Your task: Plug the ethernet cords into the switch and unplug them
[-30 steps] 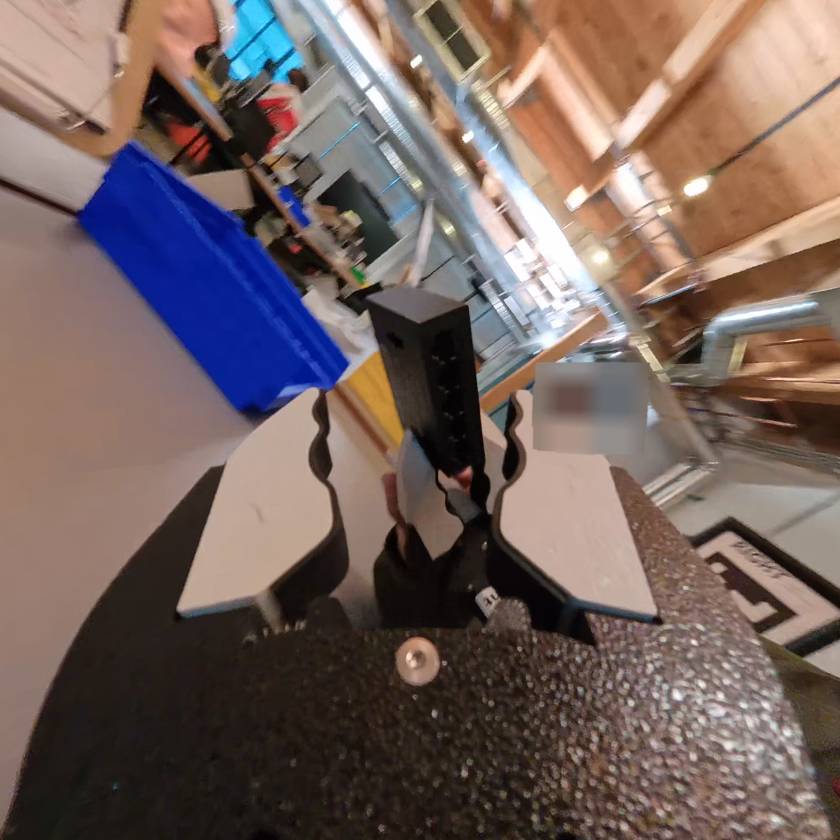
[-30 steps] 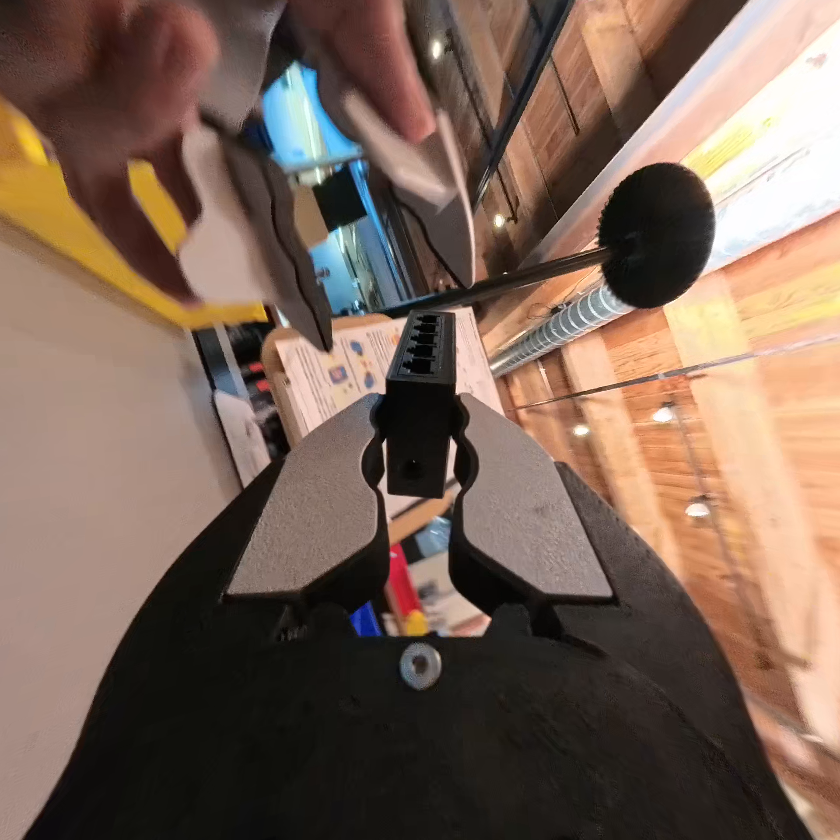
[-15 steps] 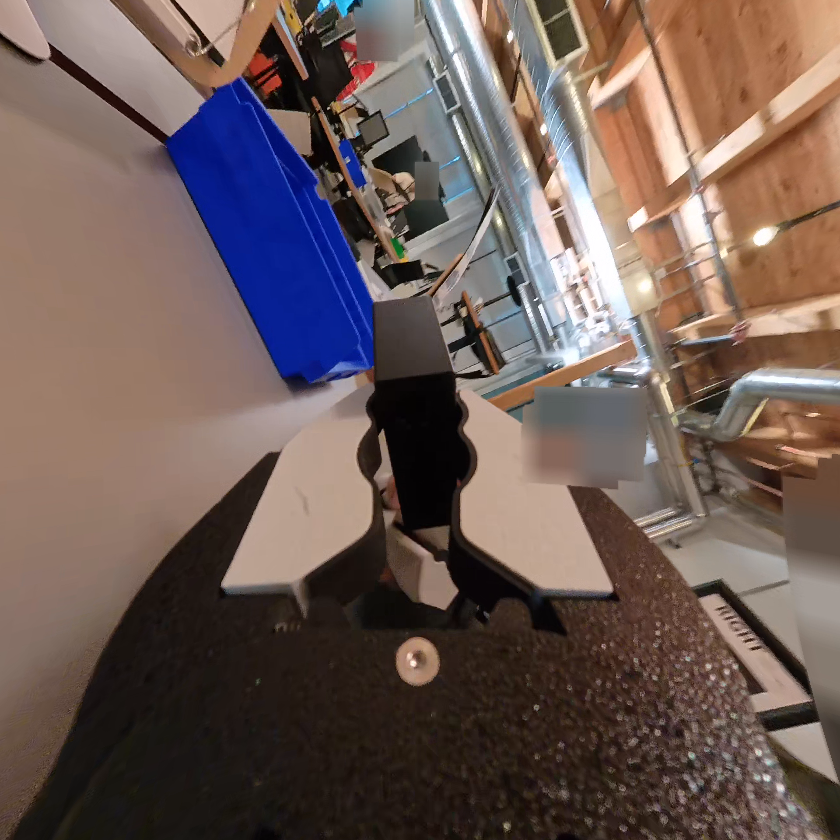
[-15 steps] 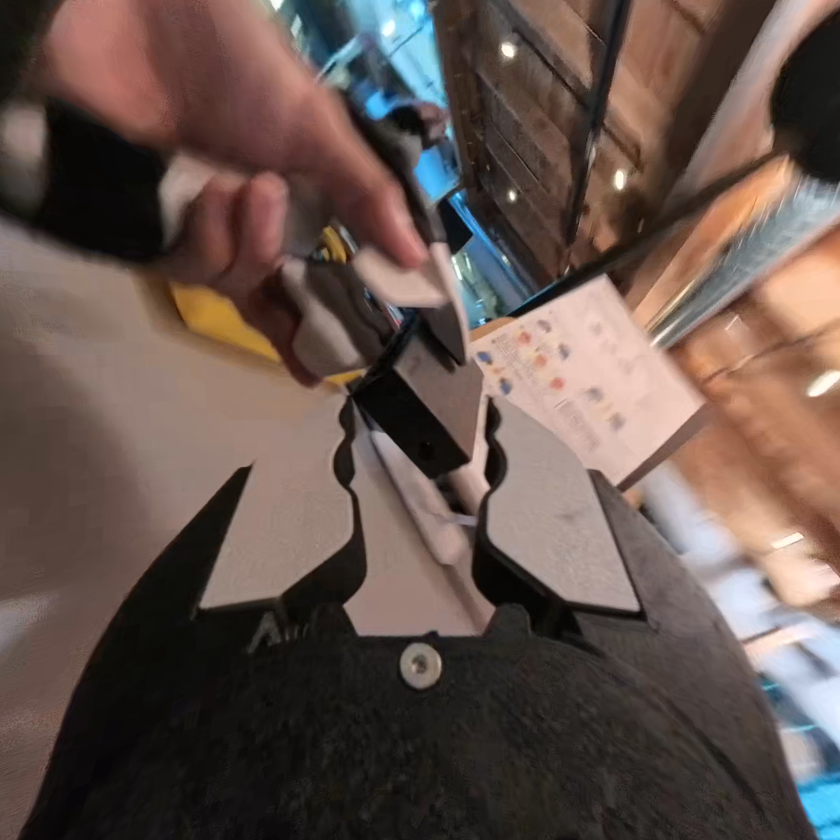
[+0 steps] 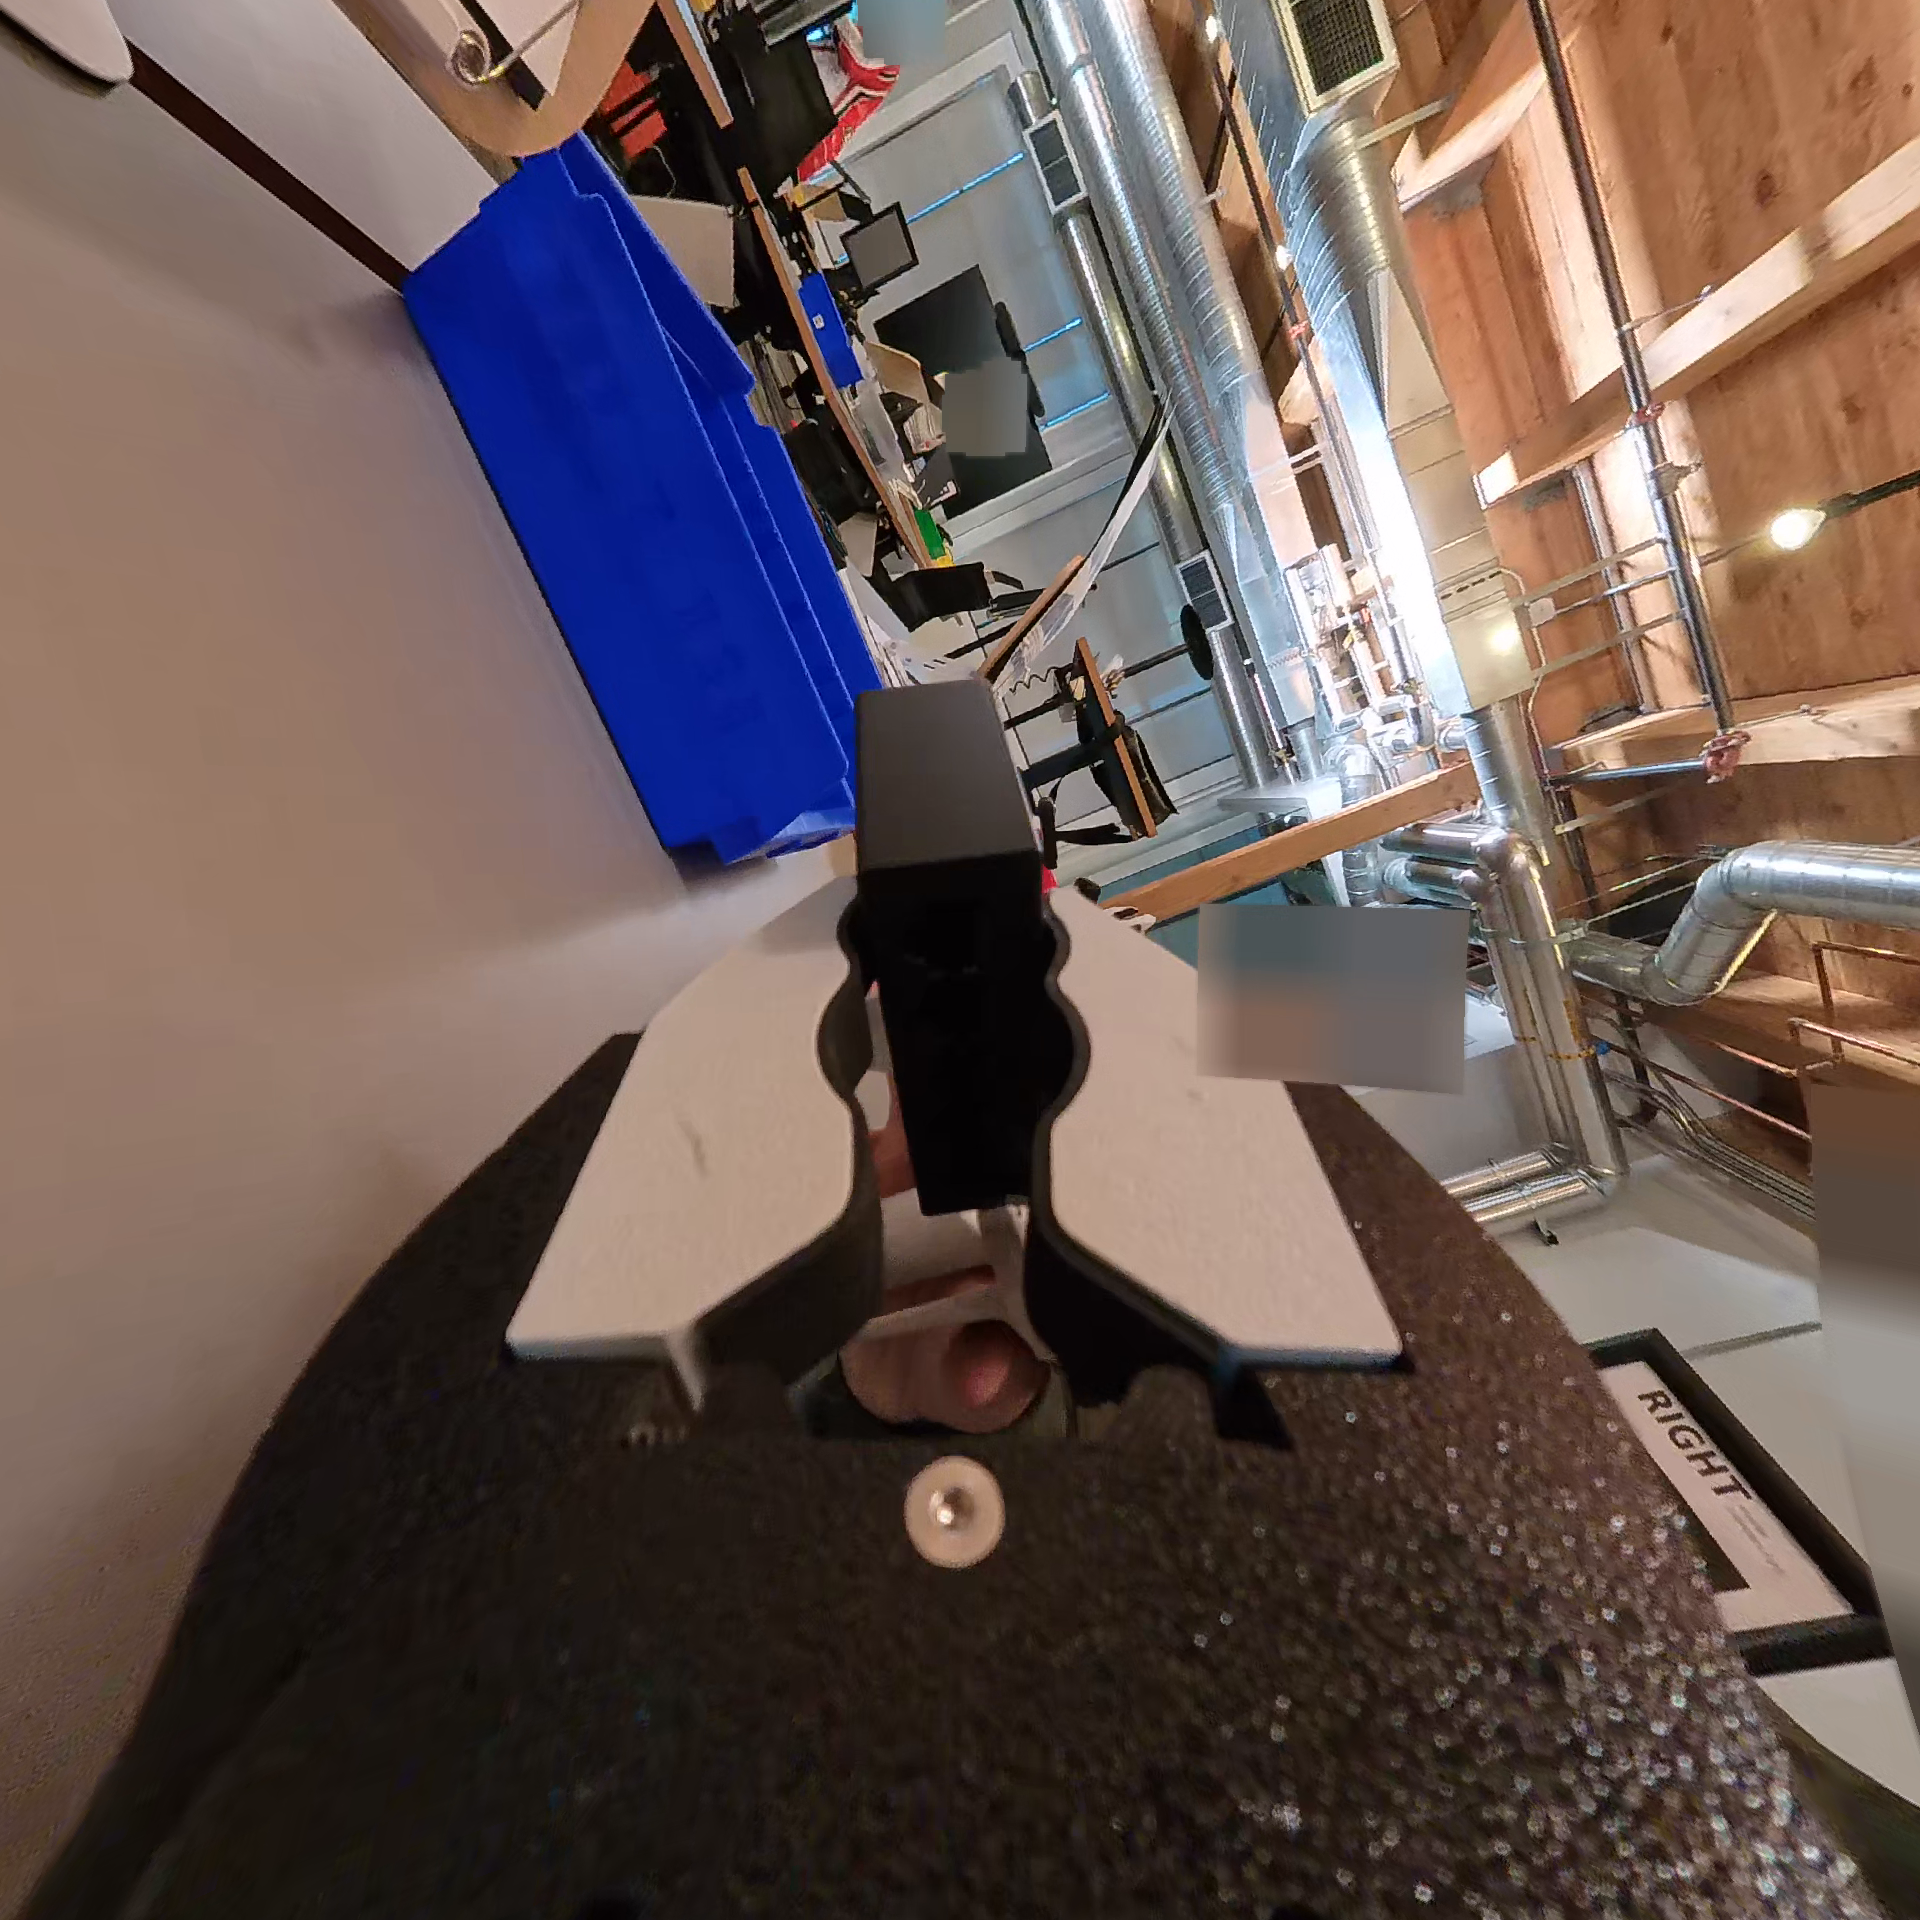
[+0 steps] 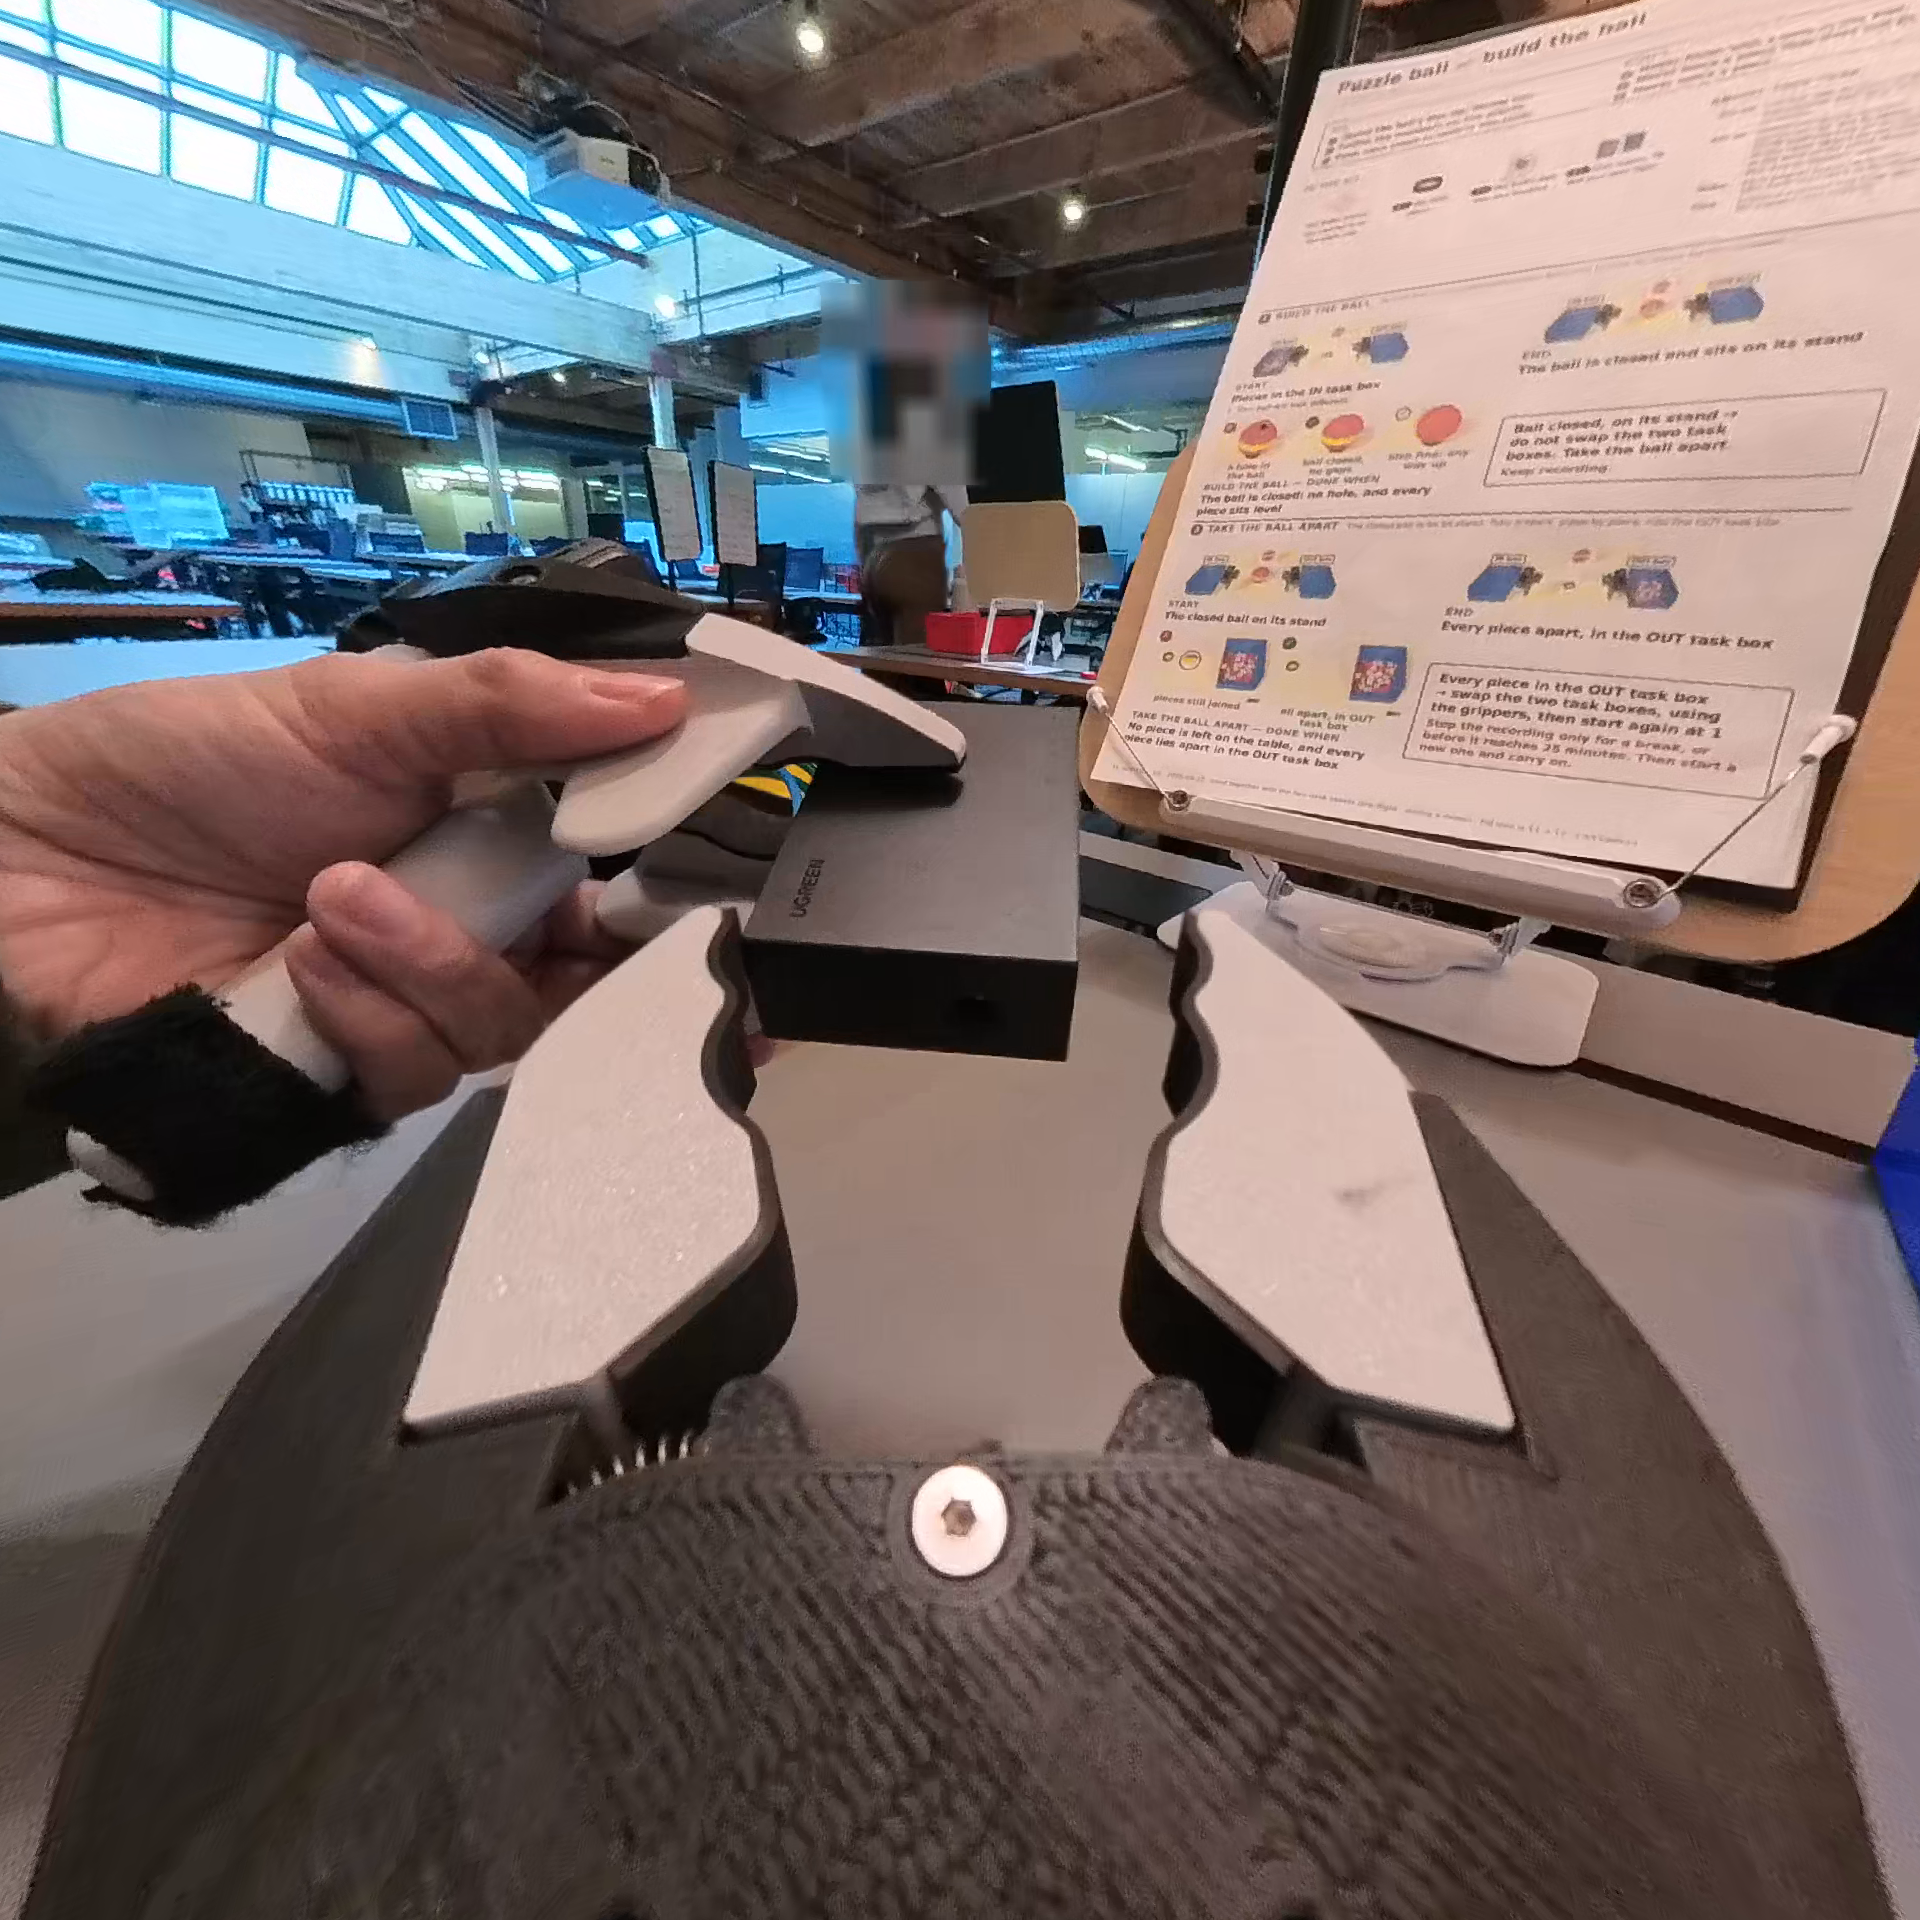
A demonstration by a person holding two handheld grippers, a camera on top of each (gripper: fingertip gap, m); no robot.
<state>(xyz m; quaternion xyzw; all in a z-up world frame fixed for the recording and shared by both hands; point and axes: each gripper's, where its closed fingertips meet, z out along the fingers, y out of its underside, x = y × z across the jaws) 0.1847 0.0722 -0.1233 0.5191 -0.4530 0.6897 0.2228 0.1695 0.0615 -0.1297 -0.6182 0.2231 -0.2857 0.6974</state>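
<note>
The black switch (image 5: 940,831) is a flat box, clamped at one end between the fingers of my left gripper (image 5: 951,930), which is shut on it. In the right wrist view the switch (image 6: 935,852) is held level above the grey table (image 6: 935,1195) by the left gripper, whose upper finger (image 6: 748,717) lies on top of it, with a hand (image 6: 312,810) on the handle. My right gripper (image 6: 956,935) is open and empty, and the switch's near end sits just ahead of its fingertips. No ethernet cord or port is in view.
A blue bin (image 5: 644,540) stands on the table (image 5: 260,727) past the left gripper, and its corner shows at the right edge (image 6: 1901,1164). An instruction sheet on a wooden stand (image 6: 1507,468) is at the table's back right. Desks and a person stand far behind.
The right gripper has let go of the switch, opened wide and turned level. The left gripper has closed on the switch and now holds it alone.
</note>
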